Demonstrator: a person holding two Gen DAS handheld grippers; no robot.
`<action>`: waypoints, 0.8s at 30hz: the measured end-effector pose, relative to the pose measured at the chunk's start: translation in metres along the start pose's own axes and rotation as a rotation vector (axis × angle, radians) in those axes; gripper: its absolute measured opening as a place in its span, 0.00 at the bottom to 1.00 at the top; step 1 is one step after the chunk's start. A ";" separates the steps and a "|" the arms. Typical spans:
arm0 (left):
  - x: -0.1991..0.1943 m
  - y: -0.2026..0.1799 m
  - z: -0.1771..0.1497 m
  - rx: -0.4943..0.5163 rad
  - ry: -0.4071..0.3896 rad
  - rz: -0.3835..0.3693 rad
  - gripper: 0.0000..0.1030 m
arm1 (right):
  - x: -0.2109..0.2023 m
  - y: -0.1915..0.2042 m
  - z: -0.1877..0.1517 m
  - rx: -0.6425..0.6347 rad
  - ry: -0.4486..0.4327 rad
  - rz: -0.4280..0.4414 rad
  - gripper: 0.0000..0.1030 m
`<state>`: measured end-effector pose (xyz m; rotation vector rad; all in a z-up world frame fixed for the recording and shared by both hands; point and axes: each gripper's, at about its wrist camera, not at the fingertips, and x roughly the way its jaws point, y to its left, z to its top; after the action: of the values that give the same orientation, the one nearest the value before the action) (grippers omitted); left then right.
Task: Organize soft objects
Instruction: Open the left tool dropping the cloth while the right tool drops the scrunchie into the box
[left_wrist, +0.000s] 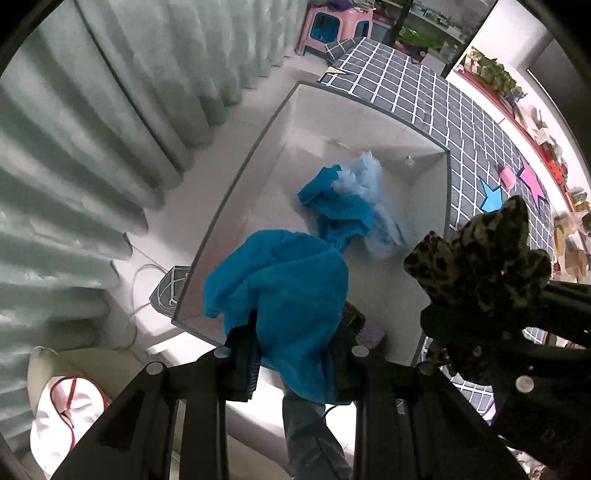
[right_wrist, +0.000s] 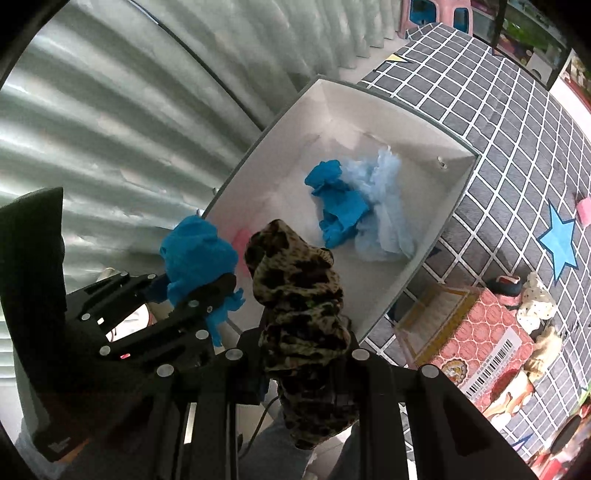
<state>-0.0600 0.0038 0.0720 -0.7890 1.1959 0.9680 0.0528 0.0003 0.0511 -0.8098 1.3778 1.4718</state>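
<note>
While the white box (right_wrist: 439, 236) sat open on the checked mat (right_wrist: 517, 155), each load risked snagging its near rim. The left gripper (left_wrist: 295, 332) pinched a blue cloth (left_wrist: 288, 288); the right gripper (right_wrist: 303, 350) clamped a camouflage cloth (right_wrist: 299, 295), which could fall outside.

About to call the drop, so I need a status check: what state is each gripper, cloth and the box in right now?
left gripper: shut on the blue cloth, held above the box's near end
right gripper: shut on the leopard-print cloth, also above the near end
white box: open-topped, on the checked mat
crumpled blue cloth: lying loose inside the box
pale blue cloth: crumpled in the box, touching it
</note>
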 end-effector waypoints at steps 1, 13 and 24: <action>0.001 0.000 0.000 0.001 0.001 0.002 0.29 | 0.000 0.000 0.000 0.000 0.000 0.001 0.23; 0.008 -0.002 0.003 -0.003 0.019 0.017 0.29 | 0.005 -0.004 0.002 0.018 0.015 0.015 0.23; 0.012 -0.002 0.004 0.001 0.034 0.027 0.29 | 0.009 -0.006 0.004 0.024 0.025 0.023 0.23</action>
<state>-0.0559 0.0088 0.0607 -0.7932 1.2392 0.9800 0.0561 0.0055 0.0411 -0.8022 1.4254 1.4638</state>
